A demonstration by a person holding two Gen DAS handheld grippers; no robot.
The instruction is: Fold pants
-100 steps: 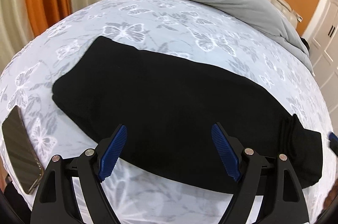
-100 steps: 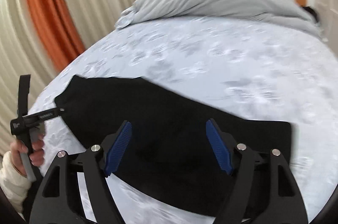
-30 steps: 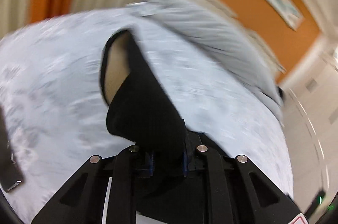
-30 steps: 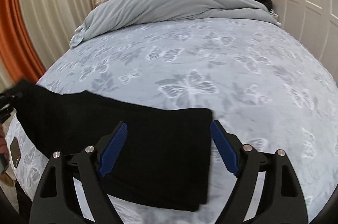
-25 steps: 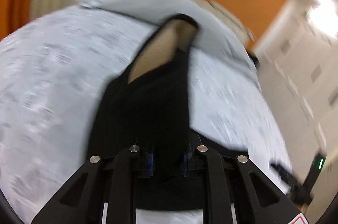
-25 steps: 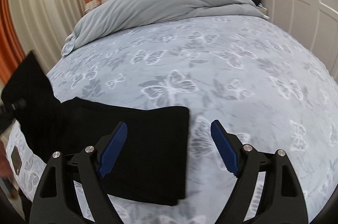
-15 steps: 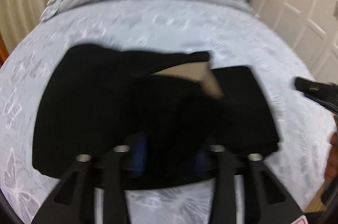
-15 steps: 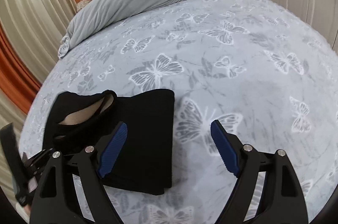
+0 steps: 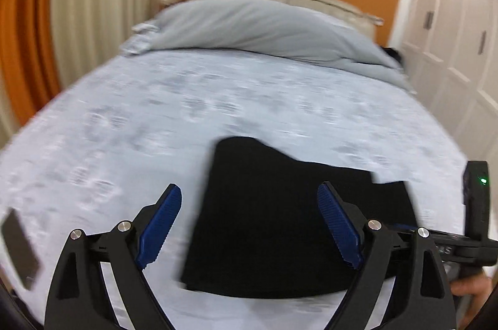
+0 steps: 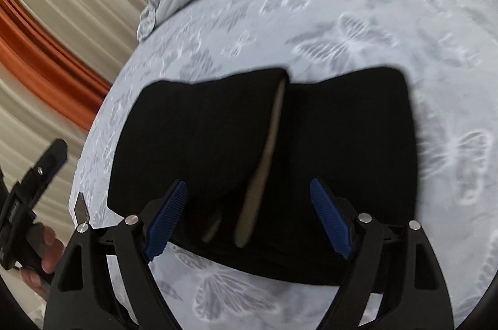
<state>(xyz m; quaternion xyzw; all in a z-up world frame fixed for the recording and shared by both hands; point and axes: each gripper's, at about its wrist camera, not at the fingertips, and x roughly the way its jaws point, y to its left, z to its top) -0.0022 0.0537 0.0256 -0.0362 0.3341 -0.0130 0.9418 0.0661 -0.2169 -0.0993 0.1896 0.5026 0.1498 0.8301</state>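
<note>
The black pants (image 9: 280, 215) lie folded into a squarish stack near the bed's front edge. My left gripper (image 9: 249, 225) hovers open just above the stack's near side, nothing between its blue pads. In the right wrist view the pants (image 10: 342, 143) show a folded-over flap with a beige lining strip (image 10: 264, 155) running down the middle. My right gripper (image 10: 249, 219) is open over the near edge of the stack, holding nothing. The right gripper's body (image 9: 473, 236) shows at the left view's right edge, and the left gripper's body (image 10: 28, 193) at the right view's left edge.
The bed (image 9: 155, 118) has a pale butterfly-print sheet. A grey duvet (image 9: 249, 25) is bunched at the headboard. A phone (image 9: 18, 246) lies at the bed's front left corner. Orange and cream curtains (image 9: 62, 19) hang left; white wardrobe doors (image 9: 451, 34) stand right.
My left gripper carried one end of the pants across and over the other end, then let go and opened. The long strip is now a short stack. My right gripper stayed open and moved closer.
</note>
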